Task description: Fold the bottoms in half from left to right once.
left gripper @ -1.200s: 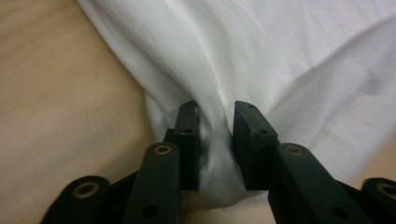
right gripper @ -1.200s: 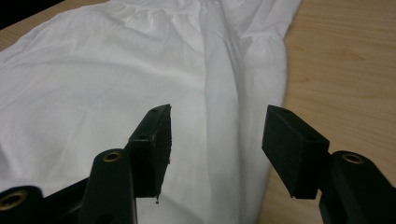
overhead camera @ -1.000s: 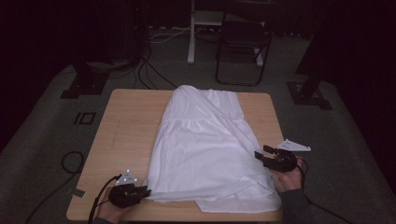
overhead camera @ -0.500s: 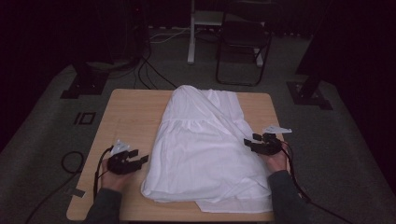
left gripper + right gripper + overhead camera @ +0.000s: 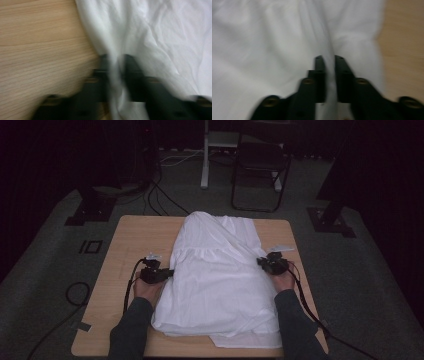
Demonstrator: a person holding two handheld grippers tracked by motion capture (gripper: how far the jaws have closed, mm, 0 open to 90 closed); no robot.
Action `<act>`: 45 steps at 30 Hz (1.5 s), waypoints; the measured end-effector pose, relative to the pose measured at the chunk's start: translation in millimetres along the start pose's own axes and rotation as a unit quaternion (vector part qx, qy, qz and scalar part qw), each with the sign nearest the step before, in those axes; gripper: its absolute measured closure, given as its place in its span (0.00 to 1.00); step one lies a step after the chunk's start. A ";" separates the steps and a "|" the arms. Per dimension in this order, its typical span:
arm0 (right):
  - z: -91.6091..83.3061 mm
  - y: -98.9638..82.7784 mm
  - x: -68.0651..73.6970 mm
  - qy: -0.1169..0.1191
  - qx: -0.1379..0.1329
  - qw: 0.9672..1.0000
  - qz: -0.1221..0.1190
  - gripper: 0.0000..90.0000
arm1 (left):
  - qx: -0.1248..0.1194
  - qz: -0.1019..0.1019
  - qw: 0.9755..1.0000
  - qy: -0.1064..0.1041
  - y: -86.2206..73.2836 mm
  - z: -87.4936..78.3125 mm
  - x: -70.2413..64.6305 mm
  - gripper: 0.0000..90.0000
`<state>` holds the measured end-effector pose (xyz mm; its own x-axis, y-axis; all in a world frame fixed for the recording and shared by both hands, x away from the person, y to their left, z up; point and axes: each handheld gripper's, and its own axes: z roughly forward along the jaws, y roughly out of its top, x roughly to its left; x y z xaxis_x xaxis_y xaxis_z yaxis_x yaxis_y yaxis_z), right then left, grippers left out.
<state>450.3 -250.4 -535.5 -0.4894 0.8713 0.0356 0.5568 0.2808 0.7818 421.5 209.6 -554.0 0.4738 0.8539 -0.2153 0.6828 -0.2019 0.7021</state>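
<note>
Both grippers pinching white garment (image 5: pixel 220 275)

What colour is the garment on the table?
The garment is plain white, seen best in the high view.

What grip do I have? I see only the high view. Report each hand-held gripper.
Observer: Left gripper view: the left hand-held gripper has just been closing, and a fold of the white dress runs between its jaws.
Operator: Now the right one.
Observer: Right gripper view: the right hand-held gripper has nearly shut its jaws on a ridge of the dress.
Operator: State what lies beside it.
Observer: Bare wooden table on that view's right side.
</note>
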 end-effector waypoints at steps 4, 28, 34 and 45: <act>-17.0 -1.0 -26.6 -0.055 -0.045 0.995 0.073 0.99 | -0.016 -0.010 1.000 0.023 -6.0 -9.6 6.1 0.99; -68.7 -97.8 25.9 0.001 0.020 0.998 0.053 0.99 | -0.013 0.037 0.999 0.028 -101.1 -94.9 -28.3 0.99; -98.7 -118.5 46.0 0.005 0.048 0.998 0.048 0.99 | 0.021 0.079 0.996 0.025 -113.2 -105.2 -48.7 0.99; -80.5 -43.4 52.9 0.033 -0.023 0.999 -0.018 0.54 | -0.060 0.055 0.996 0.046 -40.4 -98.6 -22.3 0.53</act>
<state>346.2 -248.9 -517.4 -0.5531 0.8318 0.0467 0.5072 0.2917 0.8110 328.5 246.0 -510.7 0.4849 0.8714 -0.0742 0.5565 -0.2419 0.7949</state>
